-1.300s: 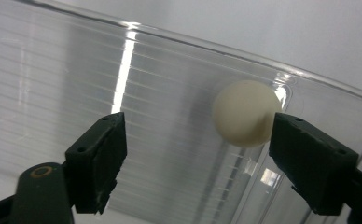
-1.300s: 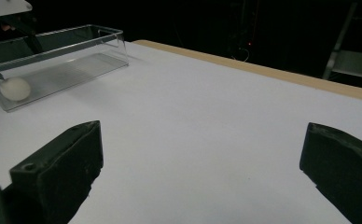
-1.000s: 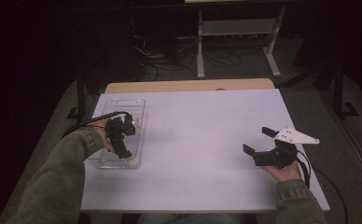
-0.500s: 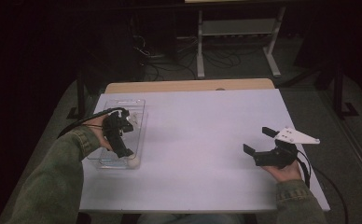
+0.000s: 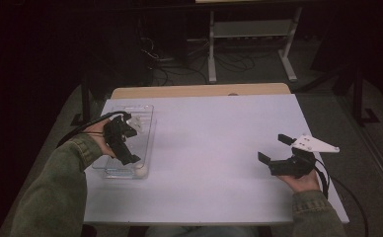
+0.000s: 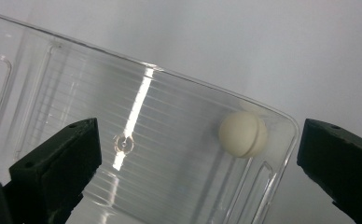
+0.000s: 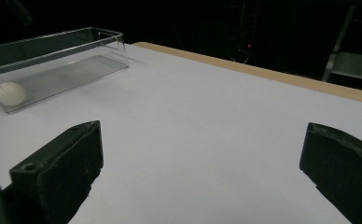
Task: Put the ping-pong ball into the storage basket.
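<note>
A white table (image 5: 214, 148) takes up the middle of the high view, with a strip of bare wood along its far edge and dark floor on every side. Most of its surface lies open: a broad bare stretch runs between the two hands, and the near edge is bare as well.

At the table's left side sits a clear plastic tray (image 5: 147, 129), long and narrow, its length running from near to far, just inside the left edge. Its walls are low and see-through. In the right gripper view the tray (image 7: 100, 46) stands well off to the left across open white surface.

The left gripper (image 5: 125, 145) hangs over the tray, pointing down into it, held by a hand in a green sleeve. Its jaws have just been opening and now stand wide, with nothing between them touching either one. In the left gripper view the left gripper (image 6: 200, 154) looks straight down at the tray floor.

The right gripper (image 5: 273, 150) rests near the table's right edge, well apart from the tray, jaws spread wide and holding nothing.

A small white ball (image 6: 242, 134) lies loose on the tray floor, tucked into the near corner against the walls, closer to one jaw than the other.
</note>
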Available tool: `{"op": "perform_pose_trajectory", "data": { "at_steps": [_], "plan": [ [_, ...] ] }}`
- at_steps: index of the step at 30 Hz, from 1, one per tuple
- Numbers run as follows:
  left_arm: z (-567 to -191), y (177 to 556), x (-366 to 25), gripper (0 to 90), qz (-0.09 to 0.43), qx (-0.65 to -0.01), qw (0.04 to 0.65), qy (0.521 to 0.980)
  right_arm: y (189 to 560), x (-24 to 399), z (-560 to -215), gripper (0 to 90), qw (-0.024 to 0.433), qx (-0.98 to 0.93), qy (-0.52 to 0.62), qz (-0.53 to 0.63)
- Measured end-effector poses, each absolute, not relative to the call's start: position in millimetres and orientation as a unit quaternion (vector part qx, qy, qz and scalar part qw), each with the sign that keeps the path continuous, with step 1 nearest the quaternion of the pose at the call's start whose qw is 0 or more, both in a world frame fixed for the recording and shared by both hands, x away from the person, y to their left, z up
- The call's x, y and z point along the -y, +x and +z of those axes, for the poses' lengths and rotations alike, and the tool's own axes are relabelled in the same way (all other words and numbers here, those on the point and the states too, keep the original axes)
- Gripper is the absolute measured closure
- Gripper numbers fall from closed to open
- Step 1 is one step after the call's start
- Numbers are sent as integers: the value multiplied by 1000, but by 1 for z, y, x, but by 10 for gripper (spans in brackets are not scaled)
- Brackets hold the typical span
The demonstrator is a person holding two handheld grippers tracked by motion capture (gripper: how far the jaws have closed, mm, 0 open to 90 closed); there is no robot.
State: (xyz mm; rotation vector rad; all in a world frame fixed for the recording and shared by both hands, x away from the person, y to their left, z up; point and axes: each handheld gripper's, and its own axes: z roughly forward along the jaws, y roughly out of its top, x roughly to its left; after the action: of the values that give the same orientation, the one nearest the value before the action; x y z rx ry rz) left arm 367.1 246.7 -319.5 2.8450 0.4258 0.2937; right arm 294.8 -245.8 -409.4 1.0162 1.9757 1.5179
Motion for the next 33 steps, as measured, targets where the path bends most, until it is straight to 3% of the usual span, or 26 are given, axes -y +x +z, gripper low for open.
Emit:
{"op": "perform_pose_trajectory", "data": {
  "at_steps": [33],
  "plan": [
    [-318, 351, -285, 0, 143, -213, 273, 927, 293, 247, -409, 0, 225, -715, 370, 549]
  ]
}}
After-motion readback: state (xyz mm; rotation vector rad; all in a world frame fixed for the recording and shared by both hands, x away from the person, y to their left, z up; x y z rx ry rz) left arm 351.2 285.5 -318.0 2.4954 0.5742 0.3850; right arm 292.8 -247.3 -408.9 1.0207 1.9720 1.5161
